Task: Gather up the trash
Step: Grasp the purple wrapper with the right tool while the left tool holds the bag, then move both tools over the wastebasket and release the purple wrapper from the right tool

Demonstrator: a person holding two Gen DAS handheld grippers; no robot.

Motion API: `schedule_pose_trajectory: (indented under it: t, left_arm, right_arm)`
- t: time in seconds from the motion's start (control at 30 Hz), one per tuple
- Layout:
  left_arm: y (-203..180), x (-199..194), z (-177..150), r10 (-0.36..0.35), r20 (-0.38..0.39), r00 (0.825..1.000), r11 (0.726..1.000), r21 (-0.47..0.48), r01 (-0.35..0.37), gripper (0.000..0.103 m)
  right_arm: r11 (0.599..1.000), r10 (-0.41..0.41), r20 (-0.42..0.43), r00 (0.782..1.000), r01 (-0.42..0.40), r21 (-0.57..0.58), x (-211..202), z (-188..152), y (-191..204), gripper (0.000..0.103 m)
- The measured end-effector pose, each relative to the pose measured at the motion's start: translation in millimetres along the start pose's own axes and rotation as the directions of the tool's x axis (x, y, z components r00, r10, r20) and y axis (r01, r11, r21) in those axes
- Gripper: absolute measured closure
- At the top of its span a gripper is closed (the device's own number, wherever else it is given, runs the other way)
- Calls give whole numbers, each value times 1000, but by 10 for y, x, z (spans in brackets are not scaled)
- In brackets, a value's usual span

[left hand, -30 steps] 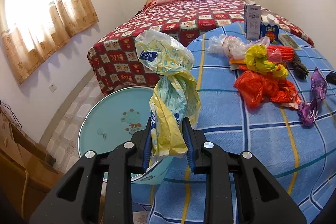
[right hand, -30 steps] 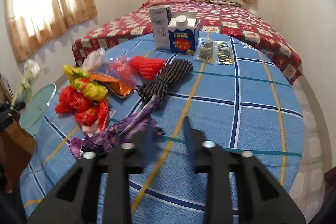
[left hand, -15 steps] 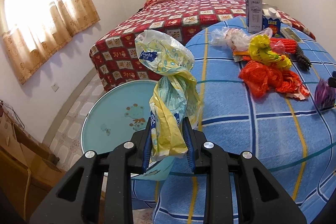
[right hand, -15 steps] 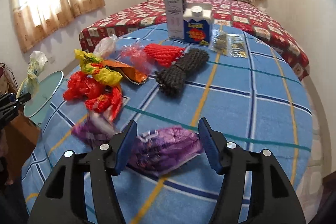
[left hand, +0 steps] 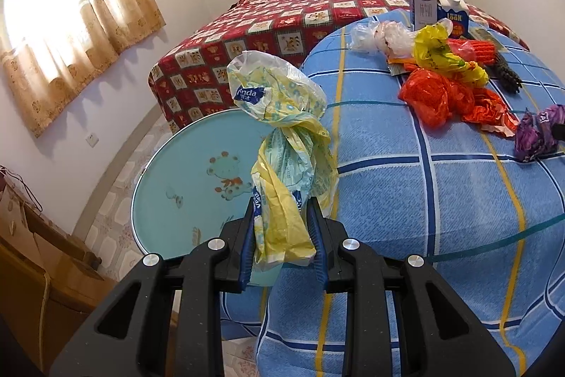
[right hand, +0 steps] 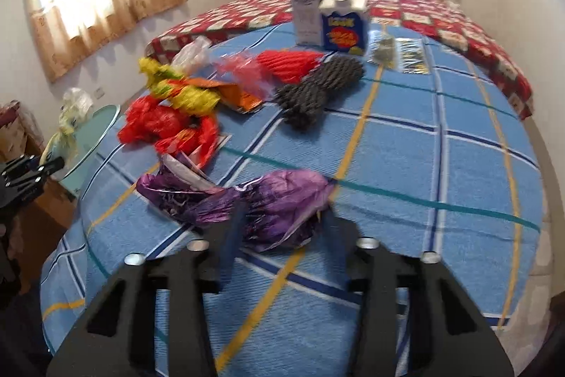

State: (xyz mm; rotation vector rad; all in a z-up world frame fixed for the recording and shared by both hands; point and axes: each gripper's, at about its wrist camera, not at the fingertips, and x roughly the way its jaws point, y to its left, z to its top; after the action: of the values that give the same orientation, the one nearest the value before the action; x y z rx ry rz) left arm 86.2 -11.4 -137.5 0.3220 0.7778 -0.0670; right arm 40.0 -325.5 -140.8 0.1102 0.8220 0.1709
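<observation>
Both fingers [right hand: 330,228] now flank purple wrapper [right hand: 272,200].

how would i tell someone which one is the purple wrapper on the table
Start at the round table with the blue plaid cloth and come to its near edge, right in front of the right gripper. The purple wrapper lies crumpled there between the fingers. It is the only purple piece; its nearest neighbours are red and yellow bags.

both grippers, left gripper [left hand: 282,232] and right gripper [right hand: 280,228], are matte black plastic. each has blue-edged fingers [left hand: 249,246], silver screws and triangular cutouts toward 6 o'clock.
</observation>
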Motion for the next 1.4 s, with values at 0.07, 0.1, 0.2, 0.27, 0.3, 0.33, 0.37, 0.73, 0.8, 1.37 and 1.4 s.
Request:
schedule_pose_trajectory:
  t: [0.07, 0.1, 0.2, 0.27, 0.3, 0.33, 0.37, 0.73, 0.8, 1.37, 1.4]
  left_arm:
    - [16, -6, 5, 2, 2, 1000, 1000, -2, -2, 76]
    - [24, -8, 11, 6, 6, 1000, 1000, -5, -6, 76]
    - [75, -73, 48, 20, 23, 1000, 1000, -15, -19, 76]
    - [115, -96, 69, 25, 28, 999, 999, -23, -25, 76]
    - [139, -100, 80, 29, 30, 999, 999, -30, -29, 76]
    - [158, -104, 86, 32, 31, 999, 999, -33, -31, 76]
    - [169, -109, 93, 34, 32, 999, 999, -36, -33, 76]
    - [321, -86, 155, 108, 31, 994, 993, -52, -106, 76]
    - [400, -84, 176, 134, 28, 991, 989, -65, -132, 76]
    - [921, -29, 193, 226, -15, 974, 965, -132, -226, 76]
    - [938, -24, 190, 228, -18, 974, 965, -133, -228, 76]
  right_arm:
    - [1000, 0, 8, 1000, 0, -20, 6, -24, 53, 97]
    - [1000, 3, 16, 1000, -3, -18, 3, -19, 63, 97]
    - [1000, 18, 49, 999, -17, -16, -53, 17, 78, 100]
    - [1000, 21, 87, 996, -20, -14, -132, 62, 95, 100]
    - [1000, 23, 99, 995, -22, -12, -159, 83, 98, 100]
    - [1000, 23, 110, 994, -22, -10, -185, 106, 104, 100]
    - [1000, 25, 131, 991, -25, -5, -234, 144, 105, 100]
    - [996, 92, 259, 961, -90, -17, -524, 590, 269, 101]
    - [994, 108, 275, 955, -104, -32, -553, 675, 349, 101]
    - [967, 230, 260, 938, -189, -172, -104, 1236, 1276, 101]
    - [965, 233, 254, 939, -190, -181, -75, 1253, 1322, 101]
